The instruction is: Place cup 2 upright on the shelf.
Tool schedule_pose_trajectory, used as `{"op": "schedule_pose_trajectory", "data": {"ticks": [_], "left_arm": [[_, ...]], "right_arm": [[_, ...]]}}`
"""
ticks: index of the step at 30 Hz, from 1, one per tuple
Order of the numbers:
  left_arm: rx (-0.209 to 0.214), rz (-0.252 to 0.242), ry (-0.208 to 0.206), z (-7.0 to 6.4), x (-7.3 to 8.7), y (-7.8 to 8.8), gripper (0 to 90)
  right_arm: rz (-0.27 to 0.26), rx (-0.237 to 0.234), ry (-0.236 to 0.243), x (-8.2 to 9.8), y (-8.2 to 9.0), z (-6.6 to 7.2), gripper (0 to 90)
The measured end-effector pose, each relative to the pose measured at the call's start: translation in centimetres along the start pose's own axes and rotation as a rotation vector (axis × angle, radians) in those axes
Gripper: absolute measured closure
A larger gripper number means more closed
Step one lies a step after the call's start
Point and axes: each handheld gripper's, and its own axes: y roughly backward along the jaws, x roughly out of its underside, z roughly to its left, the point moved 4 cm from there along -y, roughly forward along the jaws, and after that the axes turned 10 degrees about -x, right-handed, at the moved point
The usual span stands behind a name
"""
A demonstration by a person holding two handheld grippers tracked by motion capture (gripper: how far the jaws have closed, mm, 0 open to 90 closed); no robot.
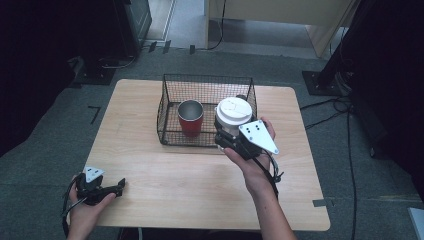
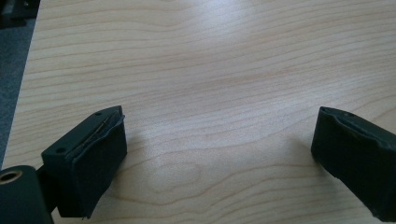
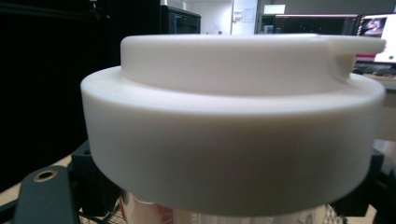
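A steel tumbler with a white lid (image 1: 233,113) is held at the front right corner of a black wire basket (image 1: 207,78); I cannot tell if it rests inside or hangs above the rim. My right gripper (image 1: 226,134) is shut on it just under the lid. In the right gripper view the white lid (image 3: 233,126) looms close, with the steel body (image 3: 154,212) below it between the jaws. A red cup (image 1: 190,119) with a steel inside stands upright in the basket's left half. My left gripper (image 1: 119,187) rests open near the table's front left corner, with bare wood between its fingers (image 2: 100,158).
The wooden table (image 1: 165,185) has bare wood in front of the basket and to both sides. Black stands and cables lie on the grey floor to the right (image 1: 325,82) and back left (image 1: 100,70).
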Motion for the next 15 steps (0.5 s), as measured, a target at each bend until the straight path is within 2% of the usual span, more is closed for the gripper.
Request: {"op": "schedule_pose_trajectory", "data": {"ticks": [3, 6, 13, 15], "left_arm": [[0.0, 0.0, 0.0, 0.0, 0.0, 0.0, 4.0], [0.0, 0.0, 0.0, 0.0, 0.0, 0.0, 4.0], [0.0, -0.001, 0.0, 0.0, 0.0, 0.0, 4.0], [0.0, -0.001, 0.0, 0.0, 0.0, 0.0, 4.0]], "right_arm": [[-0.01, 0.007, -0.002, 0.0, -0.3, -0.3, 15.6], [-0.026, -0.01, -0.027, -0.3, -0.8, -0.7, 15.7], [-0.035, 0.003, -0.032, -0.7, -2.1, -1.4, 15.7], [-0.037, 0.014, -0.018, -0.7, -2.6, -1.6, 15.6]]}}
